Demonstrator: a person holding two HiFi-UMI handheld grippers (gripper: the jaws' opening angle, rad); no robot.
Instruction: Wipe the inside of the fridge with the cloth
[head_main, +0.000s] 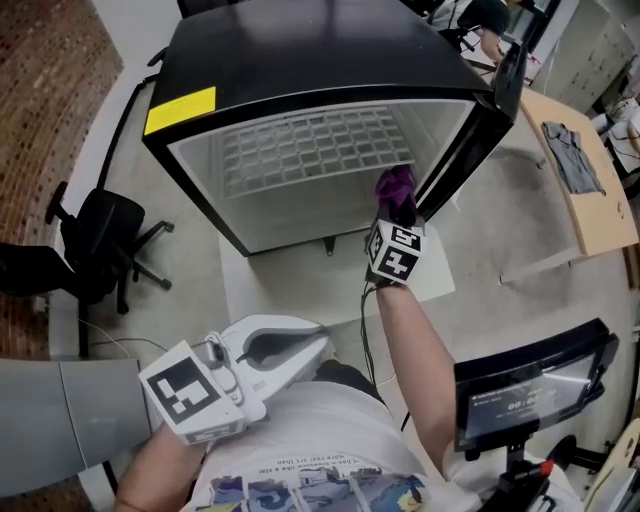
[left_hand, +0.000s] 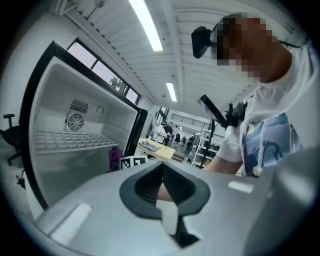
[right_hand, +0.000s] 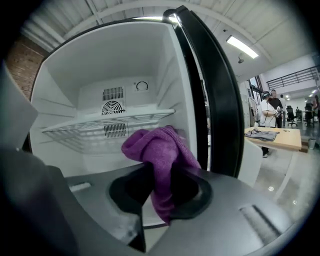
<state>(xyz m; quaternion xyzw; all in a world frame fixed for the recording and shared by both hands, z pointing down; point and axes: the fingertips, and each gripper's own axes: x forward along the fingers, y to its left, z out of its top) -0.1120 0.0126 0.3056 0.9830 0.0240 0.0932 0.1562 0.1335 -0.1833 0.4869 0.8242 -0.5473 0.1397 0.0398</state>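
Cloth (right_hand: 157, 150) clamped in right gripper (right_hand: 160, 189) hovers at the open fridge's (head_main: 300, 60) right mouth, wiping apparently all ahead, while left gripper (head_main: 318, 348) hangs near, jaws together and empty.

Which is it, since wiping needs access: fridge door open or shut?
Open. The door stands swung aside; the fridge's white inside and wire shelf show fully.
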